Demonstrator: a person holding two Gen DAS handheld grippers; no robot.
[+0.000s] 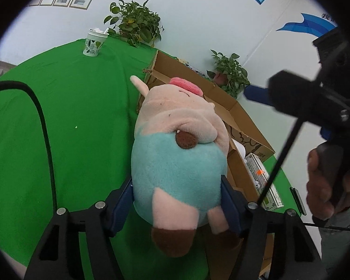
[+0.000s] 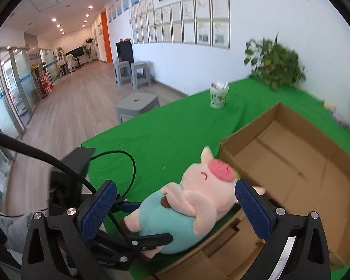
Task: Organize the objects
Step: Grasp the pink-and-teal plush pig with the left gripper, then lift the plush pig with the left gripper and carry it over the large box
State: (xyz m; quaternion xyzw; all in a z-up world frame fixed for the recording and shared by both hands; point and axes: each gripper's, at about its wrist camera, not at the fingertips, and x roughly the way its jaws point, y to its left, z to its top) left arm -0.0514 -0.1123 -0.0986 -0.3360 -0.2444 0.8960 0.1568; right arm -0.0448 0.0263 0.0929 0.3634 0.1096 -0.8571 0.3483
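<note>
jaws of the left gripper are pinching the plush pig at its teal belly, snout pointing toward the cardboard box; right gripper is hanging open nearby, empty.

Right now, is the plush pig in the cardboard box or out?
Out: the left gripper holds the plush pig above the cardboard box rim.

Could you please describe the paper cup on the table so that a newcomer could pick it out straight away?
Start from the green-covered table and look to its far side, towards the leafy plant by the white wall. Standing upright, apart from the cardboard box, is the paper cup: white with a green leaf print, and stuffed with something white.
</note>
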